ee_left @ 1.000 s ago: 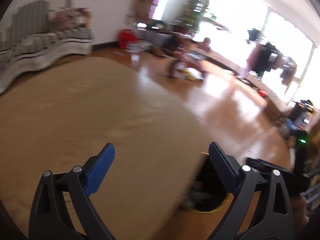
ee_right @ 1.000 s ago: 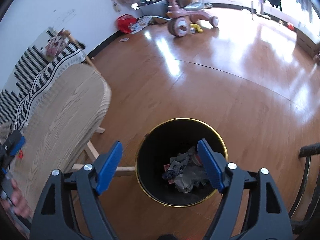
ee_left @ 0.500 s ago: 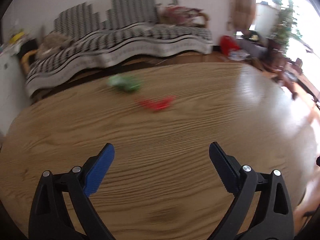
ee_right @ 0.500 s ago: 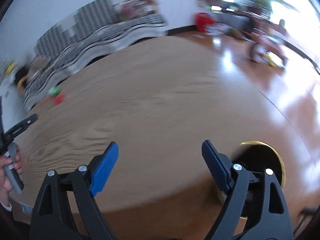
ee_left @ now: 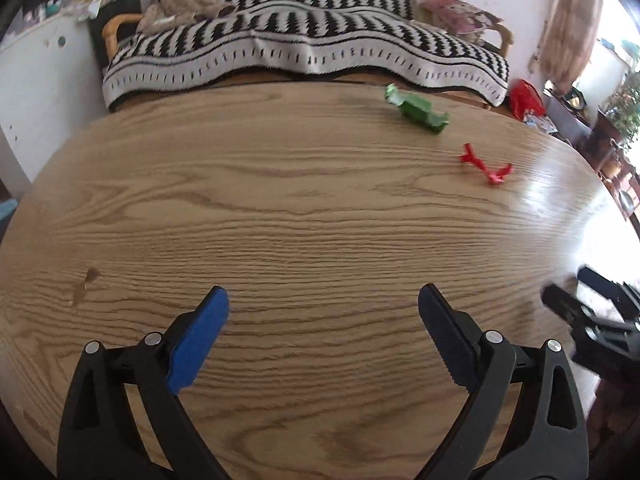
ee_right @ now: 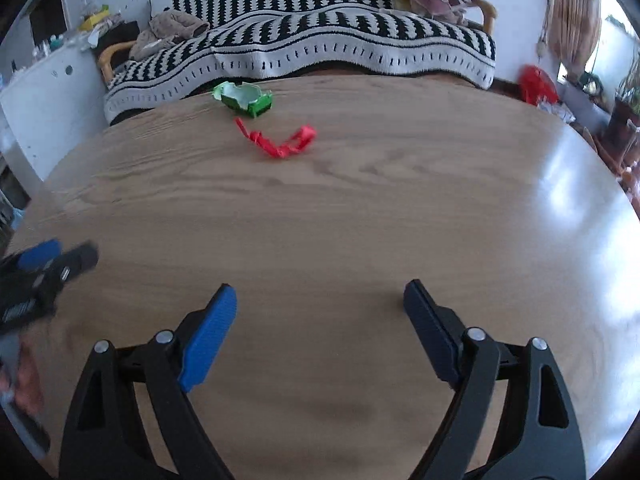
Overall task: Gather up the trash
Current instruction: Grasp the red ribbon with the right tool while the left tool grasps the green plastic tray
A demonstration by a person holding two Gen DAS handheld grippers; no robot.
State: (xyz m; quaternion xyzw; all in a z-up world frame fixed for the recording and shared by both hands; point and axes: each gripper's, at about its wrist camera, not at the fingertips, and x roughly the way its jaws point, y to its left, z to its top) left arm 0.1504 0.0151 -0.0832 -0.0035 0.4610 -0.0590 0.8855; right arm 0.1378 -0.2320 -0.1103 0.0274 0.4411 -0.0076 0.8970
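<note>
Two pieces of trash lie on the far part of the round wooden table (ee_left: 280,208): a crumpled green carton (ee_left: 418,110) (ee_right: 245,100) and a twisted red wrapper (ee_left: 486,166) (ee_right: 280,142). My left gripper (ee_left: 322,312) hangs open over the near table, nothing between its blue pads. My right gripper (ee_right: 320,306) is also open and empty; it shows blurred at the right edge of the left wrist view. The left gripper shows blurred at the left edge of the right wrist view, held by a hand (ee_right: 24,384).
Behind the table stands a bench covered by a black-and-white striped blanket (ee_left: 304,52) with clothes and a doll on it. A white cabinet (ee_left: 36,80) is at the left. A red bag (ee_left: 526,98) and plants sit at the right by the window.
Both grippers swung from the black bin and the floor round to the table. The green carton and red wrapper came into view and now sit sharp at the far side.
</note>
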